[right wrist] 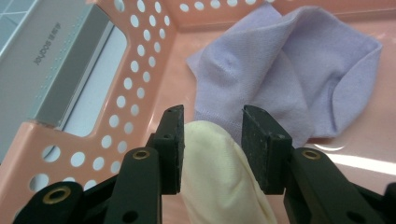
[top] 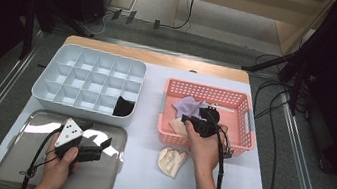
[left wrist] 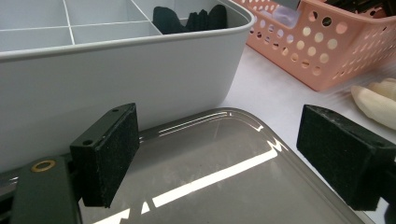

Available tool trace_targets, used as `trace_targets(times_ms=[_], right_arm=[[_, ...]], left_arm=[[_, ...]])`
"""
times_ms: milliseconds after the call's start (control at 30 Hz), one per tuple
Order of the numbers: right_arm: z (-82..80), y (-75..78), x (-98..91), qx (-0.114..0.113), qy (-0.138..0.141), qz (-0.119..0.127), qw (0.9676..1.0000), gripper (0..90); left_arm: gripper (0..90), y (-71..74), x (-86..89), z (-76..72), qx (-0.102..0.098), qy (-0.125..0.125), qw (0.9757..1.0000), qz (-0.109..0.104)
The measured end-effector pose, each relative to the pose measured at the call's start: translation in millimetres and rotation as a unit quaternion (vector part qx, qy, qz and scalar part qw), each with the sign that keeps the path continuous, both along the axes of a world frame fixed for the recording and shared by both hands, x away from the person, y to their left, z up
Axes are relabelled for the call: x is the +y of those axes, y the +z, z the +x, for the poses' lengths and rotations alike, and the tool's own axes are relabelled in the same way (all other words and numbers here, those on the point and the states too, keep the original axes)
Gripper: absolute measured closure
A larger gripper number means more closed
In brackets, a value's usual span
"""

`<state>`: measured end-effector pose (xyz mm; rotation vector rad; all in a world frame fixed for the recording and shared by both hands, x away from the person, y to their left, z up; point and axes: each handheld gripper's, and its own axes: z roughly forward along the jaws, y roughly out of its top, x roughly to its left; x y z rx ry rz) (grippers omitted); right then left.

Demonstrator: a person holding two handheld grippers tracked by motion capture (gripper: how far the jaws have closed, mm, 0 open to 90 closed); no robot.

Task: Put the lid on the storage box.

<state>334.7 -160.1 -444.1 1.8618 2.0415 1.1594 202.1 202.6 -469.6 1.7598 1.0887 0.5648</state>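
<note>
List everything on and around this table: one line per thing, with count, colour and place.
Divided organiser box: one, pale grey, far left of the table.
Black sock: one, black, bundled in the box's near right compartment.
Perforated basket: one, pink, right of the box.
Lavender sock: one, lilac, crumpled inside the basket.
Cream sock: one, cream, in the basket, between the right gripper's jaws.
Second cream sock: one, cream, on the table in front of the basket.
Tray: one, glossy grey, near left.
Table: one, white top, wooden far edge.
Left gripper: black, open over the tray.
Right gripper: black, reaching into the basket; pad contact unclear.
</note>
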Motion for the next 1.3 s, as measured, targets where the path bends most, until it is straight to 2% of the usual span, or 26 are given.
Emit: trace_targets(times_ms=[200, 300, 367, 400, 433, 467, 500, 533, 600, 633, 733, 833, 967, 1033, 1067, 1100, 1133, 1200, 1233, 1267, 1300], right_arm=[[6.3, -4.5, 19.5, 0.046, 0.007, -0.029, 0.9985, 52.9], [10.0, -4.4, 24.6, 0.07, 0.018, -0.042, 0.9965, 51.5], [12.7, -5.3, 25.0, 0.088, 0.024, -0.046, 0.9948, 57.6], [13.6, -5.6, 25.1, 0.104, 0.026, -0.037, 0.9936, 66.8], [14.1, -6.2, 24.5, 0.109, 0.028, -0.032, 0.9931, 70.0], [14.6, -7.0, 23.5, 0.112, 0.028, -0.032, 0.9928, 77.4], [14.3, -6.6, 24.0, 0.115, 0.028, -0.032, 0.9925, 79.3], [13.9, -6.4, 24.5, 0.11, 0.029, -0.035, 0.9929, 80.6], [11.4, -5.1, 25.7, 0.08, 0.033, -0.062, 0.9943, 81.6], [9.3, -4.7, 26.1, 0.066, 0.026, -0.071, 0.995, 81.8], [3.6, -3.7, 22.4, 0.023, 0.006, -0.067, 0.9974, 81.8], [-2.9, -2.0, 13.7, -0.024, -0.016, -0.062, 0.9976, 81.8], [-10.3, 0.9, 4.6, -0.072, -0.026, -0.058, 0.9954, 81.6], [-14.3, 2.6, 0.7, -0.095, -0.035, -0.045, 0.9939, 81.4], [-16.5, 3.1, -1.7, -0.113, -0.03, -0.018, 0.993, 81.3], [-18.4, 2.6, -2.2, -0.12, -0.032, -0.009, 0.9923, 81.4], [-19.6, 3.2, -2.4, -0.115, -0.037, -0.018, 0.9925, 81.4], [-23.5, 4.1, -3.6, -0.132, -0.042, -0.015, 0.9902, 81.4], [-23.5, 4.1, -3.6, -0.132, -0.042, -0.015, 0.9902, 81.4], [-27.3, 5.6, -3.7, -0.155, -0.046, -0.019, 0.9866, 81.5], [-28.7, 6.1, -3.6, -0.168, -0.042, -0.019, 0.9847, 81.4]], left_arm=[[14.0, 0.0, -0.1, -0.1, 0.0, 0.0, 1.0, -0.001], [14.0, -0.1, 0.1, -0.1, -0.001, 0.0, 1.0, -0.002], [14.0, -0.1, 0.1, -0.2, -0.001, 0.0, 1.0, -0.002], [14.0, -0.1, 0.1, -0.3, 0.0, 0.0, 1.0, -0.002], [14.0, -0.1, 0.1, -0.3, 0.0, 0.0, 1.0, -0.002], [14.0, -0.1, 0.1, -0.2, 0.0, 0.0, 1.0, -0.002], [14.0, -0.1, 0.2, -0.2, 0.0, 0.0, 1.0, -0.002], [14.0, 0.0, 0.2, -0.2, 0.0, 0.0, 1.0, -0.002], [14.0, 0.1, 0.4, -0.3, 0.0, 0.001, 1.0, -0.002], [14.0, 0.1, 0.3, -0.3, 0.0, 0.001, 1.0, -0.003], [14.0, 0.2, 0.4, -0.3, 0.001, 0.001, 1.0, -0.003], [14.0, 0.1, 0.2, -0.2, 0.0, 0.0, 1.0, -0.001], [14.0, 0.0, -0.3, 0.0, 0.0, 0.0, 1.0, 0.002], [14.0, -0.1, -1.5, -0.5, -0.004, 0.003, 1.0, 0.008], [14.0, -0.1, -2.5, -0.9, -0.004, 0.004, 0.9999, 0.01], [14.0, -0.2, -2.8, -1.0, -0.005, 0.004, 0.9999, 0.011], [14.0, -0.1, -2.7, -1.1, -0.005, 0.004, 0.9999, 0.01], [14.0, -0.1, -2.0, -0.9, -0.005, 0.004, 0.9999, 0.009], [14.0, -0.1, -2.0, -0.9, -0.005, 0.004, 0.9999, 0.009], [14.0, -0.1, -2.0, -1.0, -0.005, 0.003, 0.9999, 0.009], [14.0, 0.1, -2.0, -1.2, -0.005, 0.003, 0.9999, 0.011]])
